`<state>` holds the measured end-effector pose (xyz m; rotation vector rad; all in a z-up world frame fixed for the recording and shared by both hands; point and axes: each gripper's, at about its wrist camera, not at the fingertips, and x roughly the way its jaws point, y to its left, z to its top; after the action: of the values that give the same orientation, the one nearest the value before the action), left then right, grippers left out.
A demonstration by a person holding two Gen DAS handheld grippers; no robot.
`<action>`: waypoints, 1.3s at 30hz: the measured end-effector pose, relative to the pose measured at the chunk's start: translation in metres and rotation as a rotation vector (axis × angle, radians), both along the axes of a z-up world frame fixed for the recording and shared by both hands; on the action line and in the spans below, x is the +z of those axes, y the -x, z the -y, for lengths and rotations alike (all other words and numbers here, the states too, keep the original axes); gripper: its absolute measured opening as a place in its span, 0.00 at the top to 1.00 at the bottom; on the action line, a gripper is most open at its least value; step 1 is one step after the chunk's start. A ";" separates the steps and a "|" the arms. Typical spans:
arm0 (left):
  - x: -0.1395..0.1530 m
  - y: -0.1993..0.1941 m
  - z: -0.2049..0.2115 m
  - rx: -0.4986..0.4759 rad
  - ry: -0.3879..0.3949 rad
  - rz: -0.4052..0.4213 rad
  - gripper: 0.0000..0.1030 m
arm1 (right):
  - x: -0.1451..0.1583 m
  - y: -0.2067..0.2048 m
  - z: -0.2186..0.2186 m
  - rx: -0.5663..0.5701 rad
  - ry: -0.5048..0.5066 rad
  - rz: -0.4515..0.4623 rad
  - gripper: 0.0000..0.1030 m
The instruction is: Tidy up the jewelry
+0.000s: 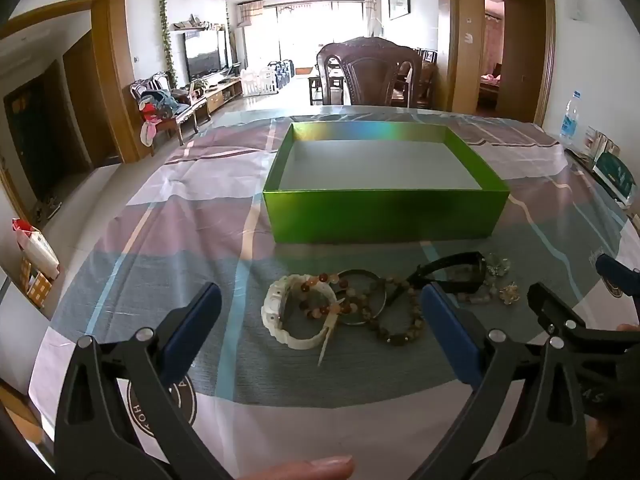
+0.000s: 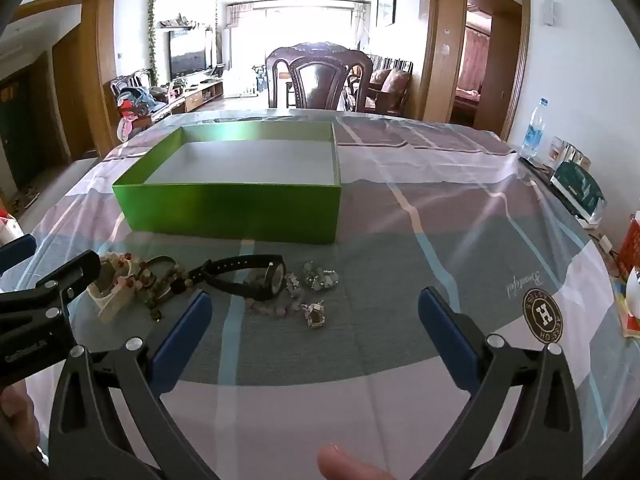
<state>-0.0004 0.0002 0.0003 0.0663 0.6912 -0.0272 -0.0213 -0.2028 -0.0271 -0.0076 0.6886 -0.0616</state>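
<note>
on the left wrist view first: left gripper (image 1: 320, 320) hangs tilted down over the checked cloth-covered table (image 1: 168, 208), blue-padded fingers (image 1: 192, 320) spread wide, nothing between the pads. directly ahead between them lies the jewelry heap: a white chunky plastic bracelet (image 1: 296, 316), a string of amber and brown round beads (image 1: 340, 304), a thin metal bangle (image 1: 362, 296), a dark wooden bead bracelet (image 1: 396, 320), a black strap watch (image 1: 460, 276), small clear crystal pieces (image 1: 504, 284). pieces overlap and touch, all on the cloth just in front of the shiny green open cardboard box (image 1: 384, 212), which is empty inside. likely the box sits near so each piece needs only a short carry. right gripper's black arm shows at the right edge. partial round logo on the cloth, letters "koh" only.

right wrist view: right gripper (image 2: 316, 328) also wide open, holding nothing, aimed at bare cloth to the right of the heap; the black watch (image 2: 256, 276) and crystal pieces (image 2: 320, 280) lie nearest its left finger. green box (image 2: 240, 216) sits up left. round cloth badge (image 2: 542, 314) reads a big "h"; script beside it upside down, not readable. clear plastic water bottle (image 2: 534, 130) stands far right, label unreadable. no piece moved yet, by my reading.
</note>
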 end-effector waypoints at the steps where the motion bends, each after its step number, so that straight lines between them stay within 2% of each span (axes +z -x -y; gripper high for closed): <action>1: 0.000 0.000 0.000 -0.001 0.000 -0.003 0.04 | 0.000 0.000 0.000 0.000 0.000 -0.001 0.03; 12: 0.000 0.000 0.000 0.000 -0.001 -0.005 0.04 | -0.001 -0.001 -0.002 0.003 0.000 -0.010 0.03; 15: 0.000 0.000 0.000 0.000 -0.002 -0.004 0.04 | -0.011 -0.006 -0.005 0.003 0.000 -0.015 0.03; 39: 0.000 0.000 0.000 0.000 -0.002 -0.005 0.04 | -0.006 -0.004 -0.006 0.013 -0.011 -0.019 0.03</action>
<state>0.0000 0.0003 0.0000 0.0682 0.6967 -0.0265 -0.0169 -0.1965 -0.0331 -0.0024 0.7075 -0.0451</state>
